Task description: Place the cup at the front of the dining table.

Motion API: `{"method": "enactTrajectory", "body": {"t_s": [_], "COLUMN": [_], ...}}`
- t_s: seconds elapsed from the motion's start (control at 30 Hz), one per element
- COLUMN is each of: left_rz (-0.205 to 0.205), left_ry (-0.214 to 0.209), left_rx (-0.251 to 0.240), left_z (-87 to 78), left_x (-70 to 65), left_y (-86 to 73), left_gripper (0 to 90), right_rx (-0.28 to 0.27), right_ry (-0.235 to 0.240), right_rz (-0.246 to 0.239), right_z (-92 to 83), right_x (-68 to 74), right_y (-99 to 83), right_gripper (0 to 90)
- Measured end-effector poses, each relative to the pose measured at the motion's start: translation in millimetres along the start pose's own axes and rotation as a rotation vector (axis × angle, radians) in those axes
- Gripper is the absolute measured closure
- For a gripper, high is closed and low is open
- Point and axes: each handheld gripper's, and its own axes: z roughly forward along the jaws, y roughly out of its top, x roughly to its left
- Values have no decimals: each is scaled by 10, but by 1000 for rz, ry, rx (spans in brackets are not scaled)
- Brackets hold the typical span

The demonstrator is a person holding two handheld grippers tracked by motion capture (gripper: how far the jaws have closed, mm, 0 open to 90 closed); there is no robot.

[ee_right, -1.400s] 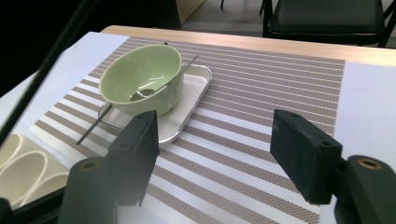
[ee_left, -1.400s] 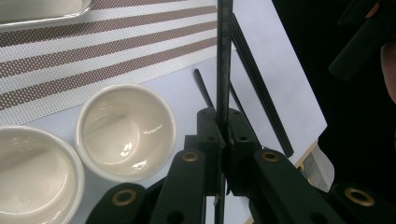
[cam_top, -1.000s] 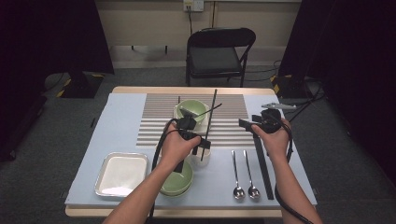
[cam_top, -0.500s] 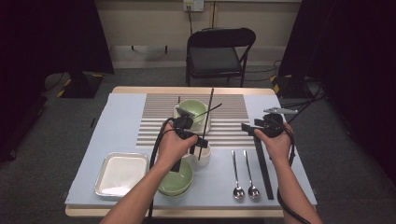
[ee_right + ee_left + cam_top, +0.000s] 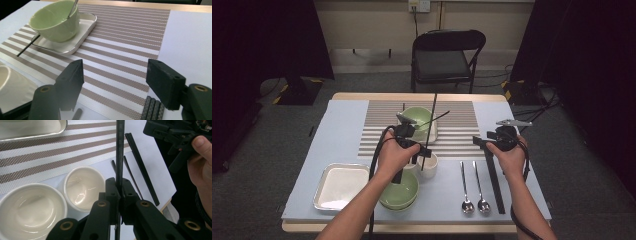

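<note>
Over the cups, left gripper (image 5: pixel 416 145) stays clenched on the chopstick (image 5: pixel 432 120); right gripper (image 5: pixel 484 141), released, has shifted little.

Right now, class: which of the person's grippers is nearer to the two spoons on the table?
Right. The right gripper hovers just beyond and beside the two spoons; the left gripper, shut on a black chopstick, is farther off, above the small white cups.
</note>
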Motion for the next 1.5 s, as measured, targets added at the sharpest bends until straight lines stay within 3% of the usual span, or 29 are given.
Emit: {"method": "enactTrajectory", "body": {"t_s": [0.3,1.5], "left_rz": [-10,-37], "left_ry": [3,35], "left_rx": [-8,-27], "left_z": [-33,-183], "left_x": [27,146], "left_y": [14,45], "left_gripper": [868,867], "right_rx": [18,44], "right_ry": [-26,-53], "right_rz": [4,20], "right_z": [-12,-54], "right_x": [-71,-301], "right_y": [-69,-368], "right_gripper": [293,278]}}
